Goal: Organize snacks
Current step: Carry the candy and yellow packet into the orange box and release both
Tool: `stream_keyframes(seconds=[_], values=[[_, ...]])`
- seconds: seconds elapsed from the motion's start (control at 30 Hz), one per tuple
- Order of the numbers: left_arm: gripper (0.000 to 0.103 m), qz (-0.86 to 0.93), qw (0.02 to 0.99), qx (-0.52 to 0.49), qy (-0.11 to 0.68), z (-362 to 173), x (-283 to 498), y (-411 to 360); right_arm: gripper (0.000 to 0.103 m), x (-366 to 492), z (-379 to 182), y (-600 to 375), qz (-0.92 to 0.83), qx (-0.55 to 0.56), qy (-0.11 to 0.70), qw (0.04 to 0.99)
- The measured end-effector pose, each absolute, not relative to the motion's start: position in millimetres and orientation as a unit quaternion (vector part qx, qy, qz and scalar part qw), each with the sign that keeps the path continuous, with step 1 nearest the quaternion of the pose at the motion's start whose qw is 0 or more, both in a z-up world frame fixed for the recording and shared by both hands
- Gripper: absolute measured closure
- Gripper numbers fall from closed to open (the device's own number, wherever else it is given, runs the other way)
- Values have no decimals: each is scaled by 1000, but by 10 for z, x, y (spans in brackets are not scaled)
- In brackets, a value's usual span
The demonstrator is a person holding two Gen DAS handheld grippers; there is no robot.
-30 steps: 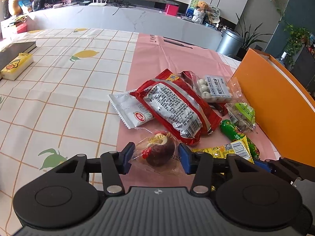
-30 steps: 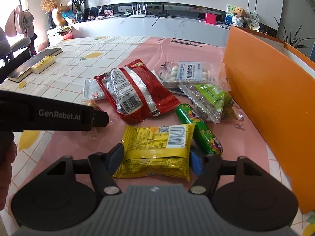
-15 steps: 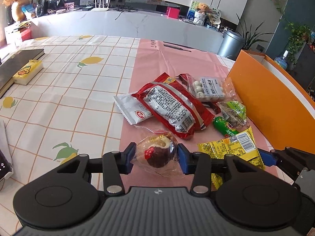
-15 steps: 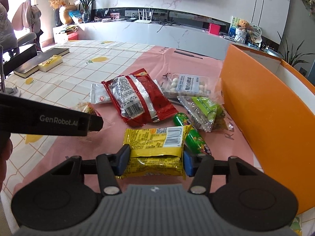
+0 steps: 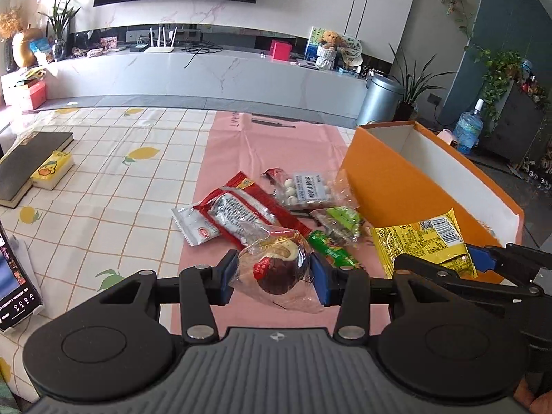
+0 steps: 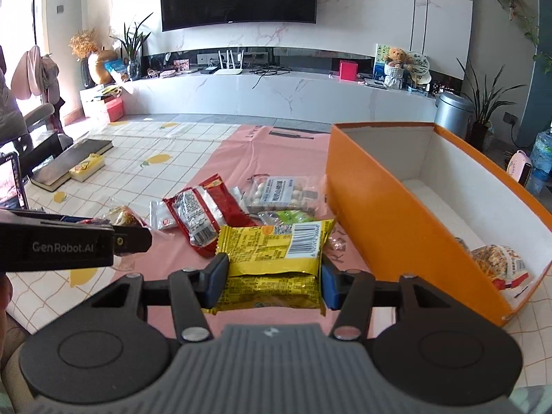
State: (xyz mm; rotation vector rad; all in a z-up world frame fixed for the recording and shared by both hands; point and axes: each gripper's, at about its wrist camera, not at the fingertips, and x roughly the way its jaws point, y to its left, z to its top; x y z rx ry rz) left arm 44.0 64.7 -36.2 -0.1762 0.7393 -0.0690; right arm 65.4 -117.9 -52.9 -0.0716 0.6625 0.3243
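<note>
Inspector: Fingers (image 6: 218, 281) of the right gripper (image 6: 274, 281) are clamped on the yellow snack packet (image 6: 272, 258), which buckles between them, clear of the table (image 5: 103, 186). The left gripper (image 5: 272, 276) pinches a clear-wrapped chocolate ball (image 5: 276, 270), also raised.

Clerk: And the destination?

Inspector: The orange box (image 6: 390, 207) stands to the right, open, one wrapped snack (image 6: 496, 262) already at its near end. The remaining packets (image 5: 241, 214) lie on the pink mat (image 5: 276, 145) beside it.

Clerk: Recommendation?

Inspector: Carry each item well over the box wall before releasing. Deliver one gripper at a time to avoid collision. Keep the pinch light; the packet is already creasing.
</note>
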Motion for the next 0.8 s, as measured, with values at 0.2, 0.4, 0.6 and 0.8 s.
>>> stream_keyframes(seconds=[0.2, 0.4, 0.6, 0.8], values=[[53, -68, 936, -71, 337, -72, 425, 326, 51, 575, -173, -1546, 141, -36, 290, 946], [53, -104, 941, -51, 318, 196, 526, -23, 51, 643, 145, -1917, 136, -42, 281, 949], [53, -150, 937, -34, 314, 399, 759, -410, 51, 865, 378, -2276, 138, -46, 306, 941], [53, -186, 930, -14, 316, 436, 1052, -750, 51, 1135, 503, -2599, 125, -62, 323, 936]])
